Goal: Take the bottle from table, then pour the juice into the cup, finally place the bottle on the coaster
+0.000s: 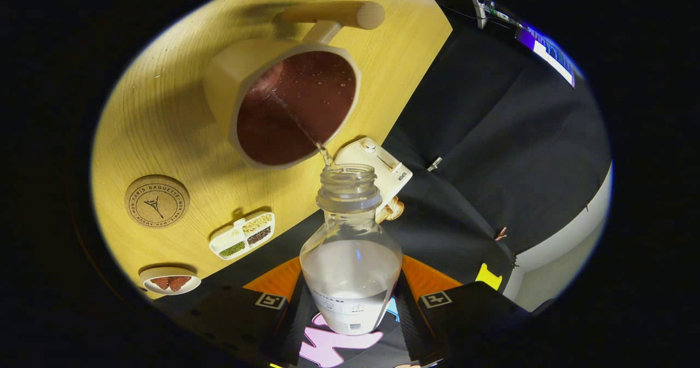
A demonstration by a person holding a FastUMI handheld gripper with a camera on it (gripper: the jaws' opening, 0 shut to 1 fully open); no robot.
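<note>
pouring is under way: the claw (pixel 350 308) is clamped on the lower body of the clear bottle (pixel 350 258), a finger pressing on each side. the bottle is uncapped, and a thin stream (pixel 306 130) runs from its mouth into the cup (pixel 290 103) just beyond it. the cup is pale with a round wooden handle (pixel 336 13) and stands on the bench (pixel 158 116) near its far edge; it holds dark reddish juice with a few bubbles on top. a little pale liquid sits in the bottle's base.

the round cork coaster (pixel 157 200) lies bare on the bench, well apart from the cup. near it, by the bench's edge, sit a small divided dish (pixel 242 235) of grains and a small round dish (pixel 169 280) with something reddish on it. a cream-coloured gadget (pixel 383 167) with a knob rests at the bench's edge just behind the bottle's neck.
</note>
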